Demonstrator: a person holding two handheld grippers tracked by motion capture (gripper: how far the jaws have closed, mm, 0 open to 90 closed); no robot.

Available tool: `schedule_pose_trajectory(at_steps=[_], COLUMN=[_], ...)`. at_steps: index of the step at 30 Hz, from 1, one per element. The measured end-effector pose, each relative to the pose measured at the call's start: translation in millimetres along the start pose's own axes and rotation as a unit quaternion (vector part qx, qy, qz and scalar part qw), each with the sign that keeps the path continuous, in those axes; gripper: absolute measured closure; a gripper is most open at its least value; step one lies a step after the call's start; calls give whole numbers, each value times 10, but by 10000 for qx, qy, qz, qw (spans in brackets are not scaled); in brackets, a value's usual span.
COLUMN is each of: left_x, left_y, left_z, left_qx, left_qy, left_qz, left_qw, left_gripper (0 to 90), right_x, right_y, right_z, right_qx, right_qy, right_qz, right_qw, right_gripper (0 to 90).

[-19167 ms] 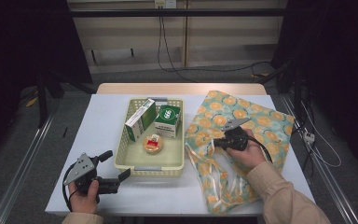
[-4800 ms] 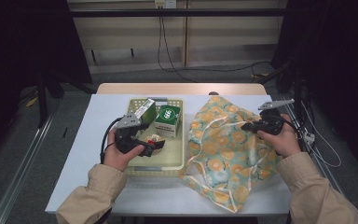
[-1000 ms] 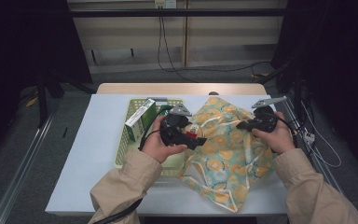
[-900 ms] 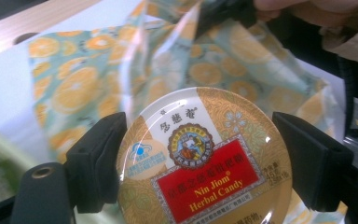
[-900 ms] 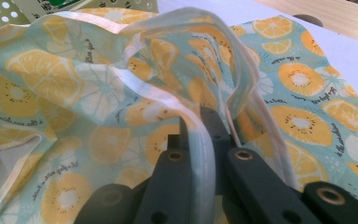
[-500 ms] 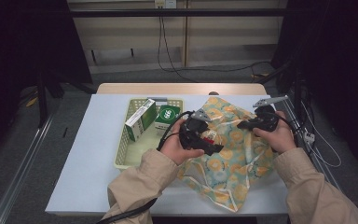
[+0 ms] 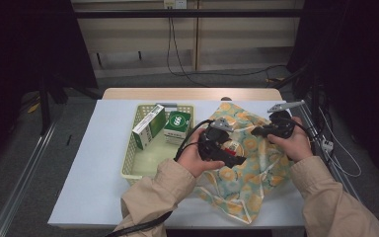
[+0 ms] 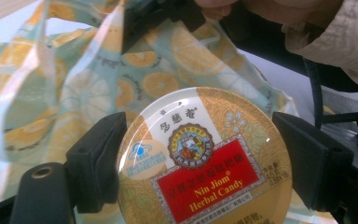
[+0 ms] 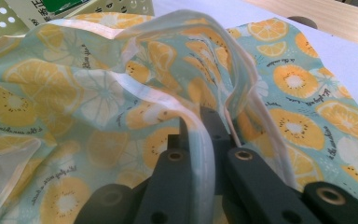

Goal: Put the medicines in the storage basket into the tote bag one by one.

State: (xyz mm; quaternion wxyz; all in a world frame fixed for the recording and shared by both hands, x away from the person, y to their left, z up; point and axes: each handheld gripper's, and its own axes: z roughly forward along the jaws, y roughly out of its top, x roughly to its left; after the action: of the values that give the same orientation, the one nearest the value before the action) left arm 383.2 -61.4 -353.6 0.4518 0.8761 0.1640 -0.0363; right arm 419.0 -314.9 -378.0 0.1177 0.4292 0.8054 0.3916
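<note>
A round gold and red herbal candy tin (image 8: 200,158) sits between my left gripper's (image 8: 201,154) black pads (image 8: 100,158), which are shut on its rim. In the high view that gripper (image 7: 231,152) holds the tin (image 7: 232,145) over the middle of the orange-print fabric bag (image 7: 259,170). My right gripper (image 7: 254,131) is at the bag's far right edge. In its own view the right gripper (image 9: 206,122) is shut on the bag's white trim (image 9: 200,158) and lifts that edge of the bag (image 9: 93,93) into a raised fold.
A pale yellow basket (image 7: 134,173) stands left of the bag, with a green and white carton (image 7: 149,126) and a green box (image 7: 178,125) at its far end. The basket's corner (image 9: 74,9) lies just beyond the bag. A cable trails from my left gripper across the table.
My left gripper has carried the tin rightward from the basket's edge to above the bag and slightly lower. The right gripper has kept still on the bag's edge.
</note>
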Motion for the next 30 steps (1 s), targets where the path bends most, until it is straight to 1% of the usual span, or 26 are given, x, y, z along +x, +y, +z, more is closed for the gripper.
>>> schedule_pose_trajectory(at_steps=[3,4,6,7,9,12,15,19,20,24,25,26,28,29,30], left_x=[-8,3,53,86,148,229,300,375,389,445,464,489,539,566,587], left_y=[-9,-16,-33,-39,-37,-9,17,23,28,71,85,106,145,162,173], left_z=[68,102,178,217,287,371,423,468,473,503,516,530,574,594,612], left_qx=[98,137,292,335,457,545,650,604,608,543,473,417,313,292,244], left_qy=[0,50,169,230,315,491,672,805,803,978,1013,1099,1200,1213,1200], left_qz=[56,80,95,44,32,-13,30,-58,-94,-37,-54,-73,6,49,-24], left_qw=[9999,9999,9994,9992,9985,9973,9956,9949,9949,9937,9937,9930,9923,9922,9925], left_gripper=[210,209,210,210,210,209,210,209,209,209,209,209,200,189,170], right_x=[1,2,8,9,13,34,62,88,88,76,73,70,67,67,67], right_y=[6,11,23,32,52,87,119,138,137,128,127,128,130,131,131], right_z=[-13,-21,-46,-65,-107,-157,-193,-223,-226,-241,-244,-246,-242,-237,-231], right_qx=[-21,-33,-47,-71,-135,-157,-192,-232,-237,-253,-267,-286,-318,-322,-315], right_qy=[-12,-5,7,1,6,17,47,74,84,117,108,120,150,140,128], right_qz=[8,1,8,-1,20,-24,-82,-122,-127,-121,-105,-83,-51,-51,-54], right_qw=[10000,10000,10000,10000,9999,9999,9998,9996,9996,9995,9995,9995,9994,9994,9994], right_gripper=[898,898,898,898,898,898,898,898,898,898,898,898,898,898,897])
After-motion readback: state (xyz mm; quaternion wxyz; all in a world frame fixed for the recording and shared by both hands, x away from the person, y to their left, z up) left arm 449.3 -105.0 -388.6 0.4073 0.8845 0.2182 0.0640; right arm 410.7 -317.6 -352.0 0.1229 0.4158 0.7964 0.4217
